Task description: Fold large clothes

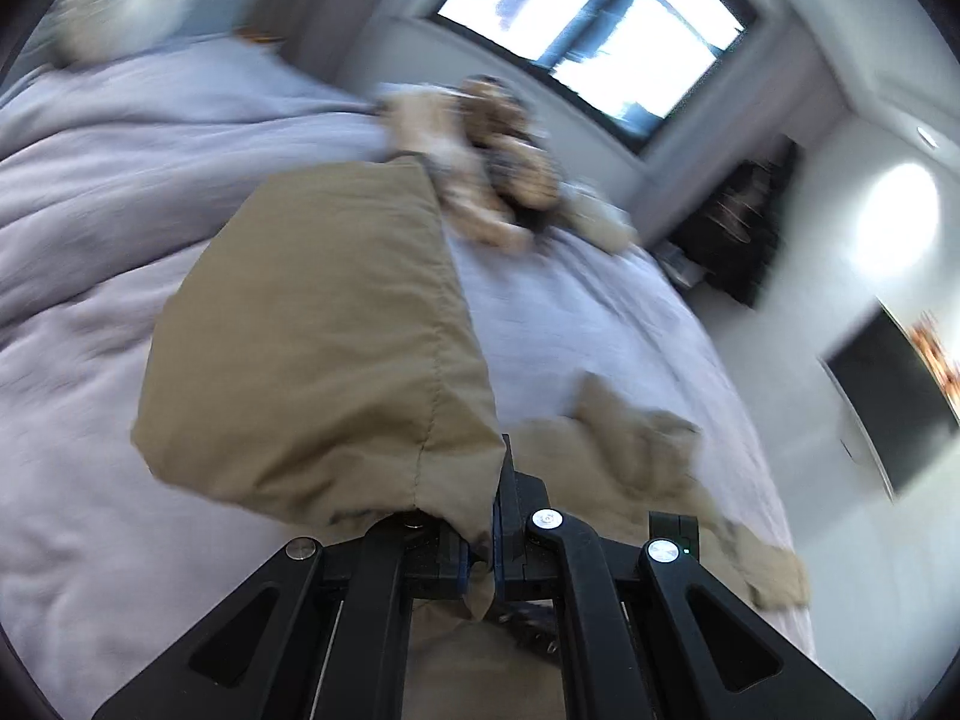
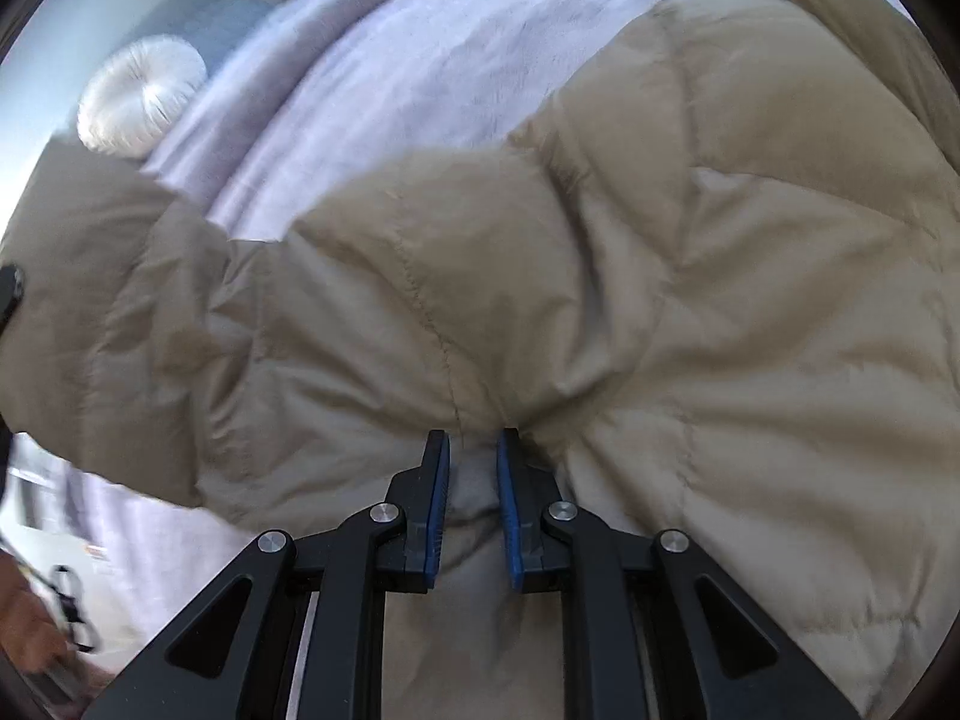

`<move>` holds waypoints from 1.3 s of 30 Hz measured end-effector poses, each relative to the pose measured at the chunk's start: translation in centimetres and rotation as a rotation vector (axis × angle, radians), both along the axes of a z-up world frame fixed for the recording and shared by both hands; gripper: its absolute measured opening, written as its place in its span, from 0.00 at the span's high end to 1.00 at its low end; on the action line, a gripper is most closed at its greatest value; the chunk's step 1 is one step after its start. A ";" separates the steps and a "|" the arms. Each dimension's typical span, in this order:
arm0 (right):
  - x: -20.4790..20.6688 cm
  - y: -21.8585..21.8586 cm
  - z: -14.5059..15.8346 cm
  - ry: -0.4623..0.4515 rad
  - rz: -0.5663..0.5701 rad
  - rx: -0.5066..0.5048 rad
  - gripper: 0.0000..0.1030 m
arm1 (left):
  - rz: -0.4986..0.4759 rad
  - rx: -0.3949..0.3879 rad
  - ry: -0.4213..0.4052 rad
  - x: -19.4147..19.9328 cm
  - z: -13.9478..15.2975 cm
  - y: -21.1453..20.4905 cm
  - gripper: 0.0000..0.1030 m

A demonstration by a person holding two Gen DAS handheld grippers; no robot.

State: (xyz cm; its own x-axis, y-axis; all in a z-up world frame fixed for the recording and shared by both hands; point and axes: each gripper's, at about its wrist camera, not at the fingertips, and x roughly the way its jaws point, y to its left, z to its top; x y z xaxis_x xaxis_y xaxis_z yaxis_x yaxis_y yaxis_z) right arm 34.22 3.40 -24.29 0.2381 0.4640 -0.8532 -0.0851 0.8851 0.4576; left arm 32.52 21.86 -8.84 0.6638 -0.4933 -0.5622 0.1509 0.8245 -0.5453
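A tan puffer jacket lies on a bed with a lilac cover. In the left wrist view my left gripper [image 1: 480, 540] is shut on a fold of the jacket [image 1: 324, 348], and a puffy part of it, lifted, drapes over the left finger. More of the jacket [image 1: 630, 456] trails on the bed to the right. In the right wrist view my right gripper [image 2: 473, 450] is shut on a thick fold of the jacket [image 2: 600, 252], which fills most of the view. The blue pads [image 2: 437, 498] pinch the fabric.
The lilac bed cover [image 1: 120, 228] spreads left and beyond the jacket. A heap of beige plush toys [image 1: 498, 168] lies at the far side below a window [image 1: 600, 24]. A round white cushion [image 2: 144, 96] sits at the bed head. A dark TV [image 1: 888, 402] hangs on the right wall.
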 end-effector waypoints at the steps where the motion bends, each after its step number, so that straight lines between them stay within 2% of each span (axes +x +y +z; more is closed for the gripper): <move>1: -0.3 -1.1 0.8 -0.009 -0.012 0.017 0.83 | -0.045 0.011 -0.012 0.5 0.4 -2.4 0.94; 3: -1.5 -4.6 3.2 -0.051 -0.050 0.033 0.83 | -0.125 0.039 -0.015 1.3 0.6 -7.4 0.94; 7: -4.3 -13.7 6.2 -0.105 -0.160 -0.046 0.83 | -0.302 0.113 0.012 1.9 -0.5 -18.5 0.95; 9: -5.5 -17.8 6.9 -0.108 -0.223 -0.088 0.83 | -0.388 0.202 0.035 1.9 -2.1 -24.4 0.95; 12: -7.8 -24.9 6.8 -0.084 -0.329 -0.144 0.83 | -0.455 0.345 0.068 1.1 -4.8 -30.5 0.94; 15: -9.5 -29.4 6.0 -0.049 -0.400 -0.179 0.83 | -0.462 0.455 0.081 -0.1 -7.1 -33.0 0.94; 17: -10.3 -31.3 5.5 -0.025 -0.437 -0.174 0.83 | -0.463 0.507 0.092 -0.9 -7.9 -33.1 0.94; 18: -10.7 -32.1 5.1 -0.016 -0.450 -0.162 0.83 | -0.463 0.521 0.099 -1.1 -8.5 -33.0 0.89; 19: -10.9 -32.7 5.0 -0.014 -0.455 -0.156 0.83 | -0.467 0.535 0.108 -1.4 -8.5 -32.8 0.79; 20: -10.9 -33.1 4.9 -0.012 -0.458 -0.144 0.82 | -0.476 0.539 0.115 -1.8 -8.5 -32.5 0.41; 21: -10.9 -33.2 4.8 -0.011 -0.460 -0.133 0.82 | -0.468 0.543 0.100 -2.3 -8.2 -32.0 0.09; 23: -10.9 -32.2 4.9 -0.009 -0.464 -0.124 0.82 | -0.454 0.549 0.037 -3.6 -8.1 -30.8 0.06; 25: -10.5 -31.7 5.2 -0.013 -0.456 -0.122 0.78 | -0.458 0.557 0.034 -3.8 -7.1 -29.5 0.06; 26: -10.7 -31.0 5.3 -0.017 -0.446 -0.131 0.62 | -0.443 0.544 0.031 -4.1 -6.4 -28.5 0.06; 27: -10.3 -30.2 5.7 -0.024 -0.435 -0.143 0.50 | -0.420 0.529 0.025 -4.1 -5.9 -27.3 0.06; 28: -9.8 -29.1 6.3 -0.038 -0.422 -0.167 0.29 | -0.377 0.516 0.016 -3.9 -5.3 -25.6 0.06; 29: -9.7 -28.3 7.0 -0.058 -0.409 -0.181 0.22 | -0.314 0.521 0.012 -3.8 -4.6 -23.8 0.06; 32: -7.7 -23.3 9.7 -0.185 -0.285 -0.243 0.21 | -0.102 0.543 0.063 -2.0 -4.7 -17.9 0.06; 34: -6.4 -19.8 10.6 -0.241 -0.197 -0.310 0.21 | 0.013 0.555 0.153 -0.2 -6.0 -14.3 0.06; 37: -3.1 -14.0 9.9 -0.284 -0.082 -0.451 0.21 | 0.124 0.579 0.252 1.3 -8.6 -10.9 0.06; 39: -1.5 -12.4 8.6 -0.284 -0.048 -0.509 0.21 | 0.153 0.597 0.285 1.4 -10.3 -9.8 0.06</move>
State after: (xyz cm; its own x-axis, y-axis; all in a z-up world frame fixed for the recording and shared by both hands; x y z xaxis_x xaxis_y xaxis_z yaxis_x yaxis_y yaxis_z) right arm 32.75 -9.02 -15.64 0.5009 -0.0051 -0.8655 -0.0964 0.9934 -0.0616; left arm 33.97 12.09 -19.16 0.4867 0.0438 -0.8724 -0.0738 0.9972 0.0089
